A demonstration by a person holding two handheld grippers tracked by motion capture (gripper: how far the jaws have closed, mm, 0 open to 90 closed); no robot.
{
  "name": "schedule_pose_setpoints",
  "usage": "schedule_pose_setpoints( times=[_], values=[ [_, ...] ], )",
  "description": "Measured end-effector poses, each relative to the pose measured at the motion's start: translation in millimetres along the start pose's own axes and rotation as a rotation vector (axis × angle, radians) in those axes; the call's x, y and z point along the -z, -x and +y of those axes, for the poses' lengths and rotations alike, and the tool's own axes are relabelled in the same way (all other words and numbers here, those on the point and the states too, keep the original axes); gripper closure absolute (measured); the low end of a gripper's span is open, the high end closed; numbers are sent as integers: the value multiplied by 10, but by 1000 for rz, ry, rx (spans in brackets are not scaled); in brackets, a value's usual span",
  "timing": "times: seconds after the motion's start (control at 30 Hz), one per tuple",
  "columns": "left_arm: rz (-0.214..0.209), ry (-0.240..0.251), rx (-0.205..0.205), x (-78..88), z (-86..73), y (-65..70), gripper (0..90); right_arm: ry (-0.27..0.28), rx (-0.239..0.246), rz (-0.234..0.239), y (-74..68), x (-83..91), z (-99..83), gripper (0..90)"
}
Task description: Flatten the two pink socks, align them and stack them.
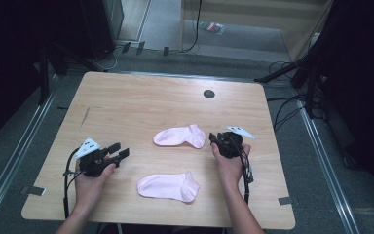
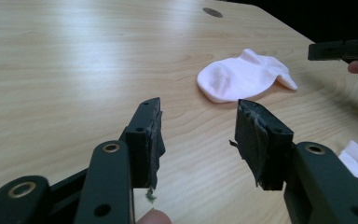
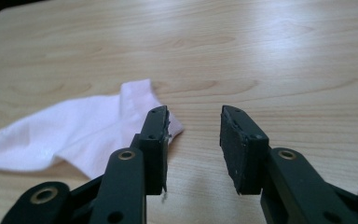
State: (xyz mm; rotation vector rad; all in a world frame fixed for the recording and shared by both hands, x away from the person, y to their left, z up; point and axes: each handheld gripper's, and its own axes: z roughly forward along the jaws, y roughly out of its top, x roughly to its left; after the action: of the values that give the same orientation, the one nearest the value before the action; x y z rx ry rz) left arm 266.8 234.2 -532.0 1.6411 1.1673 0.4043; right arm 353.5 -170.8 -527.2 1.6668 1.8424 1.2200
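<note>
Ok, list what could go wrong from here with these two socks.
1. The right gripper stands open beside the far sock, its cuff by one jaw, not between both; closing now may catch only an edge or nothing.
2. The left gripper is open and apart from the near sock; it may push the limp fabric instead of gripping it.

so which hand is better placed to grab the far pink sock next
Right. The right gripper sits open just beside the cuff of the far pink fabric sock, which lies by its fingers. The left gripper, also open, is well short of it.
</note>
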Motion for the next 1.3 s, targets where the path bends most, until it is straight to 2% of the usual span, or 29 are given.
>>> schedule_pose_setpoints(
  times=[0.03, 0.13, 0.23, 0.27, 0.3, 0.4, 0.53, 0.57, 0.63, 0.73, 0.83, 0.87, 0.97, 1.0, 1.03, 1.1, 1.17, 1.3],
  values=[
    [-4, -4, -5, -65, 27, 23, 524, -5, 33, 14, -3, -10, -3, 636],
    [-20, -45, -22, -292, 112, 106, 563, -21, 52, 27, -32, -47, -14, 650],
    [-32, -78, -47, -505, 192, 177, 596, -36, 42, 41, -48, -112, -12, 650],
    [-32, -78, -47, -505, 192, 177, 606, -36, 40, 39, -49, -134, -12, 641],
    [-39, -97, -48, -649, 256, 221, 621, -44, 29, 33, -53, -163, -14, 618],
    [-39, -128, -84, -869, 355, 308, 632, -63, 21, 27, -75, -239, -16, 567],
    [-9, -170, -129, -1100, 420, 390, 620, -76, -2, 27, -113, -314, -32, 541],
    [-9, -170, -129, -1100, 420, 390, 617, -76, -2, 27, -113, -314, -32, 541],
    [21, -201, -166, -1227, 426, 429, 615, -70, 5, 22, -130, -363, -51, 544],
    [35, -219, -197, -1311, 415, 468, 653, -63, 16, 22, -156, -386, -53, 556],
    [64, -243, -198, -1382, 393, 501, 660, -54, 62, 6, -195, -407, -65, 606],
    [85, -256, -194, -1411, 383, 513, 659, -58, 69, 0, -203, -407, -65, 634],
    [97, -288, -178, -1458, 368, 520, 717, -73, 101, -1, -234, -413, -72, 810],
    [98, -292, -171, -1456, 370, 518, 755, -81, 110, 1, -239, -410, -73, 835],
    [93, -294, -161, -1451, 376, 512, 815, -86, 121, 10, -242, -405, -74, 852],
    [78, -300, -155, -1425, 385, 505, 865, -99, 132, 14, -248, -383, -73, 863],
    [70, -310, -178, -1388, 393, 506, 875, -102, 144, 24, -259, -344, -69, 867],
    [47, -293, -173, -1258, 410, 485, 879, -79, 171, 51, -304, -214, -28, 869]
  ],
)
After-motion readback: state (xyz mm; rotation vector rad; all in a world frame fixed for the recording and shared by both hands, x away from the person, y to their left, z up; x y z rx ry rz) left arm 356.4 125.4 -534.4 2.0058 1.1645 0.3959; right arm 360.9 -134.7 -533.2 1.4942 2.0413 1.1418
